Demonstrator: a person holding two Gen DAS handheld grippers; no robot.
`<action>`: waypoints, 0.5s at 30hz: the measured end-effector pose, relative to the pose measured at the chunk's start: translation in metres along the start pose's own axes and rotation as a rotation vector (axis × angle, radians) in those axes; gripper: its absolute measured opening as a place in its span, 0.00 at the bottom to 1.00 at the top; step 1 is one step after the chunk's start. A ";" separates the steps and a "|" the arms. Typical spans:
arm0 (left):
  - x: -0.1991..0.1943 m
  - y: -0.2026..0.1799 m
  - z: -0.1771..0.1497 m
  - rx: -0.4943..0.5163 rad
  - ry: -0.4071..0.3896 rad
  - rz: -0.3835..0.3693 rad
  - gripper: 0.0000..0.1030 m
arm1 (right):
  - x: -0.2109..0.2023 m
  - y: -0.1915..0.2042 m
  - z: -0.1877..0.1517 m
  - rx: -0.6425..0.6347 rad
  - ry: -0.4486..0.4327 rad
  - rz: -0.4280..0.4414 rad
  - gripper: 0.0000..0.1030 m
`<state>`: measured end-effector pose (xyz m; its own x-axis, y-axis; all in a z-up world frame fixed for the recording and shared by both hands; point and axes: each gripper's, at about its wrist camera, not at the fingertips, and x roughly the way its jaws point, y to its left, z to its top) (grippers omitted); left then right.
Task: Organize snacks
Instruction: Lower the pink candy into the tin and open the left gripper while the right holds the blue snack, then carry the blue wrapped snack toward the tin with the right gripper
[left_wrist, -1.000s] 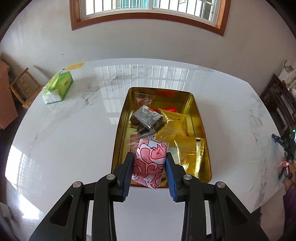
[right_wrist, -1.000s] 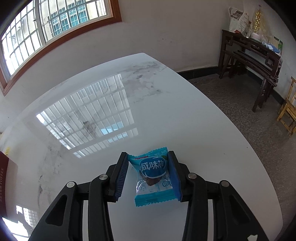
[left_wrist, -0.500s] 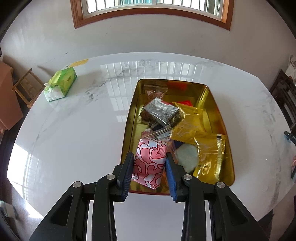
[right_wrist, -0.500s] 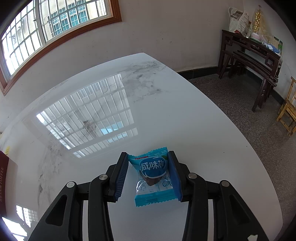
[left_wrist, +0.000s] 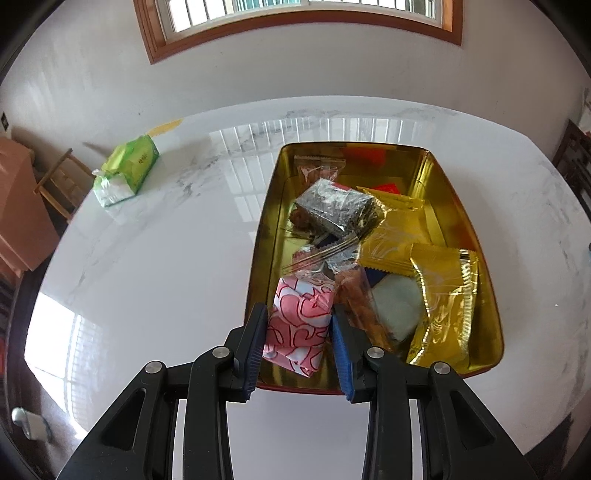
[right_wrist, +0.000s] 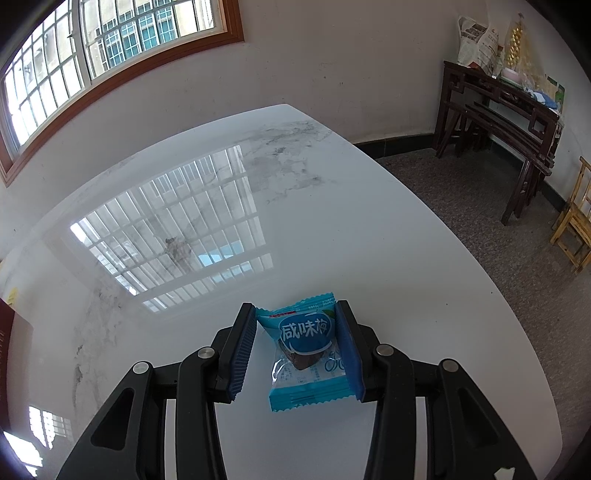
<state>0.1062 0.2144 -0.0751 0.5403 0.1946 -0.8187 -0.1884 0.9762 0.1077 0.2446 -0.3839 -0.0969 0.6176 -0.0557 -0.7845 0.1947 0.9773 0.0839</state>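
In the left wrist view my left gripper (left_wrist: 298, 326) is shut on a pink-and-white snack packet with red swirls (left_wrist: 299, 328), held over the near left corner of a gold tray (left_wrist: 458, 206). The tray holds several snacks: a dark silver-foil pack (left_wrist: 338, 206), gold packets (left_wrist: 443, 288) and clear-wrapped pieces. In the right wrist view my right gripper (right_wrist: 297, 332) stands around a blue snack packet (right_wrist: 308, 350) lying on the white marble table (right_wrist: 207, 229). The right finger touches the packet; a gap shows at the left finger.
A green tissue pack (left_wrist: 127, 170) lies at the table's far left. Wooden chairs (left_wrist: 59, 181) stand beyond the left edge. In the right wrist view the table edge curves at right, with a dark wooden side table (right_wrist: 502, 107) and a chair (right_wrist: 576, 225) on the floor.
My left gripper with the pink packet has moved forward and left over the tray's near corner; the tray now sits closer. The right gripper and blue packet have not moved.
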 end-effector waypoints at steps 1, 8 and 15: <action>-0.001 -0.001 0.000 0.008 -0.008 0.011 0.34 | 0.000 0.000 0.000 0.000 0.000 0.000 0.40; -0.005 -0.008 0.000 0.049 -0.035 0.048 0.35 | 0.000 0.001 0.000 -0.004 0.001 -0.003 0.40; -0.011 -0.012 -0.002 0.048 -0.046 0.041 0.36 | 0.000 0.002 0.000 -0.005 0.000 -0.003 0.40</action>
<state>0.1009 0.1999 -0.0683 0.5700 0.2379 -0.7865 -0.1723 0.9705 0.1687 0.2448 -0.3817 -0.0966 0.6173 -0.0582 -0.7846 0.1922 0.9782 0.0786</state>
